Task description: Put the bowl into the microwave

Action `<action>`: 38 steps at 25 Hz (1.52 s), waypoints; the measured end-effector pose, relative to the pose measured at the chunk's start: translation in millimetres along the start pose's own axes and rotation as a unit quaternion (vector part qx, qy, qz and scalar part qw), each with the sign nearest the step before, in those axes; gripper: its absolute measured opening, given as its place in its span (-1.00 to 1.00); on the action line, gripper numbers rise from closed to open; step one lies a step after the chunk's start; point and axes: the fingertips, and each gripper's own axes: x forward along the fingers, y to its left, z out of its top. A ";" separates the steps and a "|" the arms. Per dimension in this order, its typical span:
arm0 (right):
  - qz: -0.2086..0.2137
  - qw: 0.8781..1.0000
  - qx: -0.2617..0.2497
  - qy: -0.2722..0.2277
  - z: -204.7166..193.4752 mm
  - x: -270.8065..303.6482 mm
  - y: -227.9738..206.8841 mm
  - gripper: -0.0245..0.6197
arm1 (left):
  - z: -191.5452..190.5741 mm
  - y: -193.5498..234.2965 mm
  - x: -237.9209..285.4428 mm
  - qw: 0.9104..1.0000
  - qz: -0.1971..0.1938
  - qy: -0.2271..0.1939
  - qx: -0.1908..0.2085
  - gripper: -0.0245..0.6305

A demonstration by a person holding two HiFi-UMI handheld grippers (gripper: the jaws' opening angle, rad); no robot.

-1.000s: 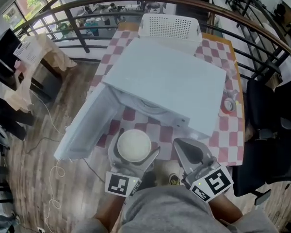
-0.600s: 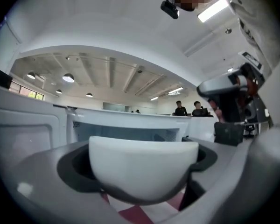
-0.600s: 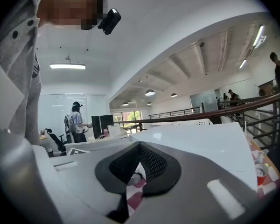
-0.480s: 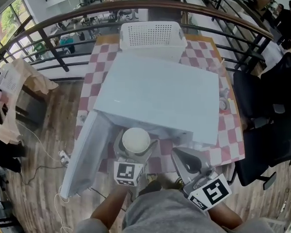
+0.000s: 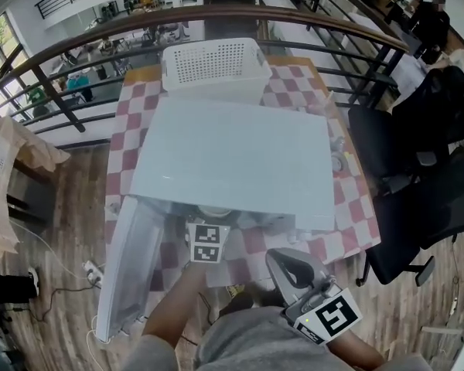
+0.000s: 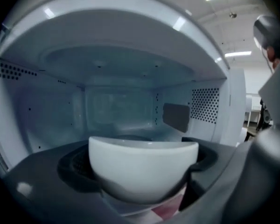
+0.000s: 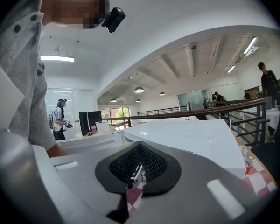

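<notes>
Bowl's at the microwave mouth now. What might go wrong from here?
The bowl in the left gripper has tablecloth showing beneath, so it is likely short of the cavity floor; releasing now may drop it. The open door stands close on the left; a sideways drift could hit it. The right gripper, shut, isn't steadying the microwave.

the person wears a grey top (image 5: 243, 337) with short sleeves. a small black camera (image 7: 113, 18) sits up by the head. the left gripper (image 6: 141, 166) has wide, smooth grey fingers (image 6: 32, 185) with black pads (image 6: 73, 168) on the inside. the right gripper (image 5: 288, 260) is grey too, and its black pads have a net pattern. each one has a white cube at the back with a black square marker, the left cube (image 5: 203, 243) and the right cube (image 5: 329, 314).
</notes>
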 end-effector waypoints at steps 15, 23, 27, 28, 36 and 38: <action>0.000 1.000 0.008 0.003 -4.9 1.7 3.0 -0.94 | -24.0 7.4 20.2 0.997 0.019 0.055 0.051 0.71; -0.006 1.000 0.016 0.001 -5.9 -0.5 -1.4 -0.94 | -38.7 14.2 16.0 0.995 0.029 0.086 0.037 0.70; -0.008 1.000 0.017 -0.002 -5.1 -1.3 -2.0 -0.94 | -39.4 12.8 17.7 0.995 0.023 0.090 0.033 0.70; -0.009 1.000 0.017 -0.003 -4.7 -1.7 -2.0 -0.94 | -39.3 11.5 17.2 0.995 0.020 0.088 0.033 0.70; -0.018 1.000 0.006 0.000 -3.3 -11.2 -16.7 -0.94 | -29.2 6.6 -5.9 0.999 0.015 0.049 -0.003 0.75; -0.021 1.000 0.002 0.000 -2.7 -15.5 -23.8 -0.94 | -29.7 4.0 -15.9 0.999 0.015 0.043 -0.010 0.75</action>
